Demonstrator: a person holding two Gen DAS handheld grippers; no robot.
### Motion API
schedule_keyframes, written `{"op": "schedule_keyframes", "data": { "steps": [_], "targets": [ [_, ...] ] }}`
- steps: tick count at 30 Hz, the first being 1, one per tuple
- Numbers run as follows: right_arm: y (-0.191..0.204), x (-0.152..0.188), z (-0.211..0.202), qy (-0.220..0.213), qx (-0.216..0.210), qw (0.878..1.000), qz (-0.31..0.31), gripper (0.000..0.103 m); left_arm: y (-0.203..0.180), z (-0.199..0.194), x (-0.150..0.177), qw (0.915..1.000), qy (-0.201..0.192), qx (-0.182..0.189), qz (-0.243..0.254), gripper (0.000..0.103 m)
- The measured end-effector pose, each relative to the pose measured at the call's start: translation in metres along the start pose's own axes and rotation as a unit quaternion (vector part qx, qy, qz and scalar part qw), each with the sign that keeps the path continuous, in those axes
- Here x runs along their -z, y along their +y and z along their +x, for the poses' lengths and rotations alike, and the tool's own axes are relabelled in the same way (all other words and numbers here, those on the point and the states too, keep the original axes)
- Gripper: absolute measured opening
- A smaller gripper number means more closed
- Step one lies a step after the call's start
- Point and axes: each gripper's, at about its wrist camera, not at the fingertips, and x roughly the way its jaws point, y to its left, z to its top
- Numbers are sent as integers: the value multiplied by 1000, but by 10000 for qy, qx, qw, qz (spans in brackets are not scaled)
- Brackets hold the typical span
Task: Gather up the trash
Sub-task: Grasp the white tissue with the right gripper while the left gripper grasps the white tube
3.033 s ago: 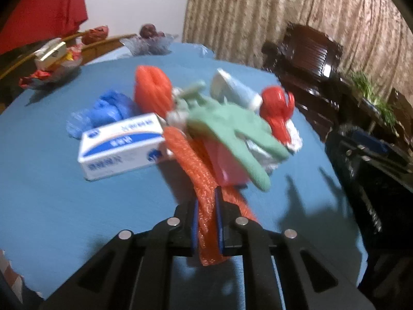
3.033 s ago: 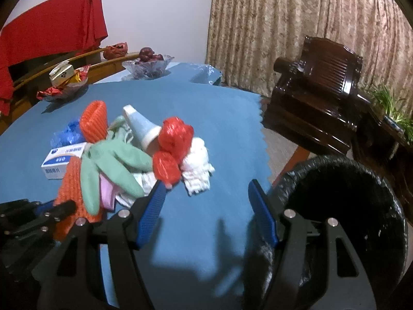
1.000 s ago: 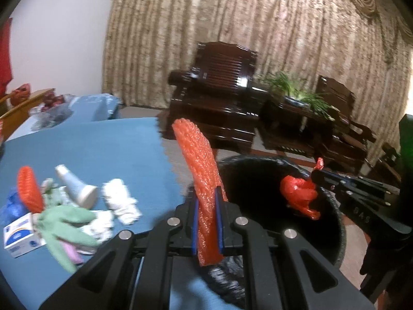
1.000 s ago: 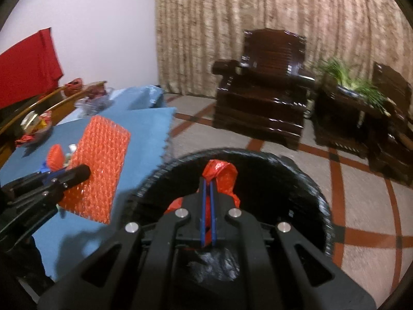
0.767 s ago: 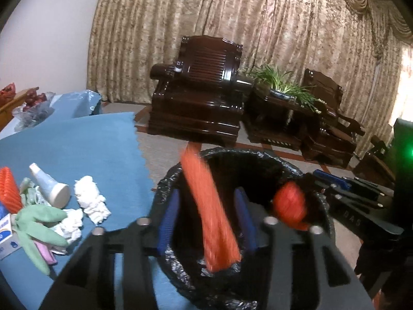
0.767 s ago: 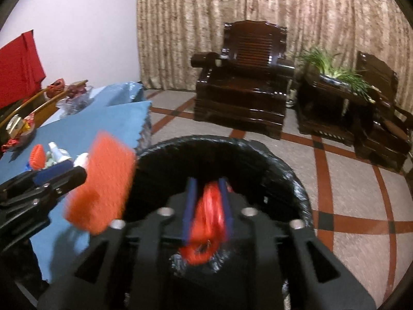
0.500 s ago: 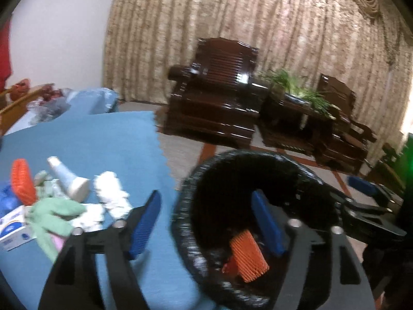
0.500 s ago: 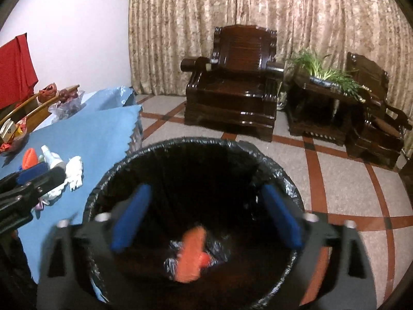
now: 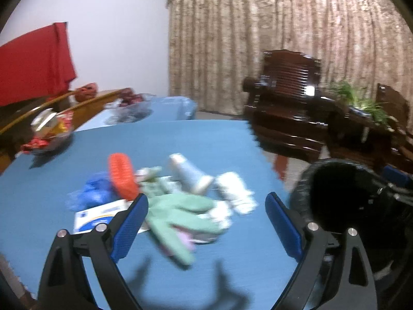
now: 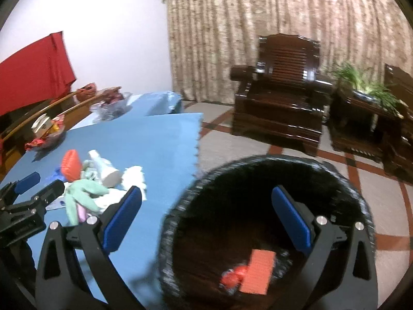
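Over the bin (image 10: pixel 180 206), right tongs (image 10: pixel 206 219) angle downward, just sprung wide, empty; left tongs (image 9: pixel 206 222), likewise wide and empty, face the bench (image 9: pixel 180 134).

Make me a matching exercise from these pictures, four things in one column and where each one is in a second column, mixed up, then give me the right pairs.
Things:
1. orange mesh piece
2. green glove
3. potted plant
4. red cloth

Places:
A. hanging by the white wall
B. at the bottom of the black bin
C. on the blue table, in the trash pile
D. on dark wooden furniture beside the armchair

Pairs: 1-B, 2-C, 3-D, 4-A
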Motion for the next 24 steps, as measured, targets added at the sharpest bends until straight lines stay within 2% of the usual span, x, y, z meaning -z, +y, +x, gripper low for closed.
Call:
{"op": "schedule_keyframes", "data": {
  "steps": [4, 10, 20, 22, 24],
  "targets": [
    [34, -11, 22, 6, -274, 9994, -191, 98, 30, 5, 5, 9992, 27, -367, -126, 90],
    [80, -23, 59, 75, -547, 9972, -513, 98, 58, 16, 12, 9973, 57, -696, -236, 90],
    [121, -16, 129, 503, -646, 9939, -735, 97, 84, 44, 12, 9951, 90, -902, -390, 90],
    [124, -14, 142, 612, -607, 9934, -752, 94, 87, 49, 10, 9950, 81, -904, -416, 90],
    [126, -11, 155, 749, -581, 9925, -772, 80, 88, 54, 7, 9951, 75, -886, -431, 90]
  ]
}}
